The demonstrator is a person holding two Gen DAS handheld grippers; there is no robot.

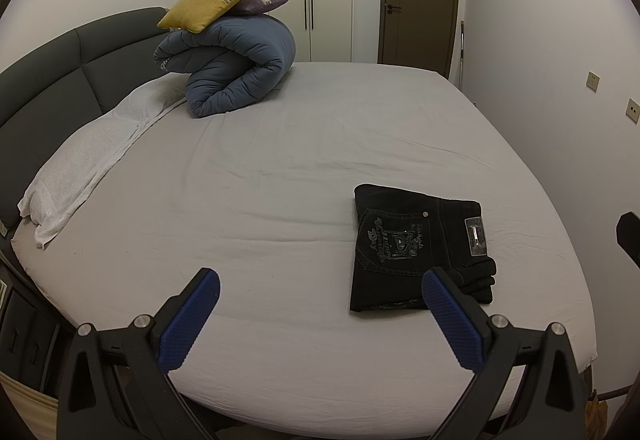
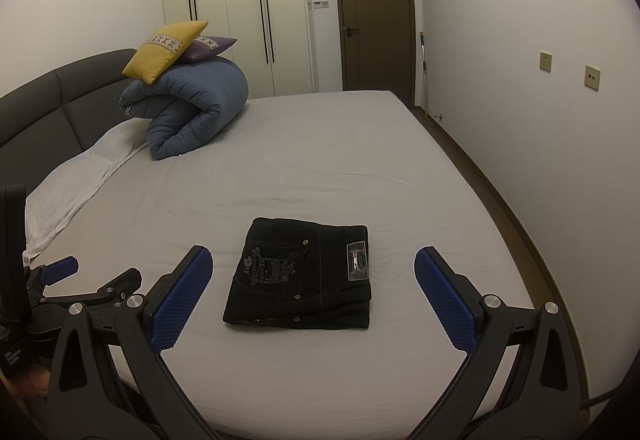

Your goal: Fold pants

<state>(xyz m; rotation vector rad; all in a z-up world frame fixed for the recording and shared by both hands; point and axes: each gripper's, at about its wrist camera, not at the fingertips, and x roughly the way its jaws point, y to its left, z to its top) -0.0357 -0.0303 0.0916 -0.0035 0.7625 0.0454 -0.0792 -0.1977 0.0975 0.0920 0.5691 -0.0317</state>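
Note:
Black jeans (image 1: 416, 248) lie folded into a compact rectangle on the bed's grey sheet (image 1: 280, 168), back pocket embroidery and waistband patch facing up. My left gripper (image 1: 320, 280) is open and empty, held above the bed's near edge, left of the jeans. In the right wrist view the folded jeans (image 2: 304, 276) lie straight ahead between the fingers' line of sight. My right gripper (image 2: 314, 260) is open and empty, held short of the jeans and above the sheet (image 2: 320, 168). The left gripper's body (image 2: 60, 280) shows at the left edge.
A rolled blue duvet (image 1: 236, 68) with a yellow cushion (image 1: 212, 2) and a purple cushion on top sits at the bed's far left, by the dark headboard (image 1: 60, 76). White pillows (image 1: 92, 152) line the headboard. A wall (image 2: 540, 120) runs along the bed's right side.

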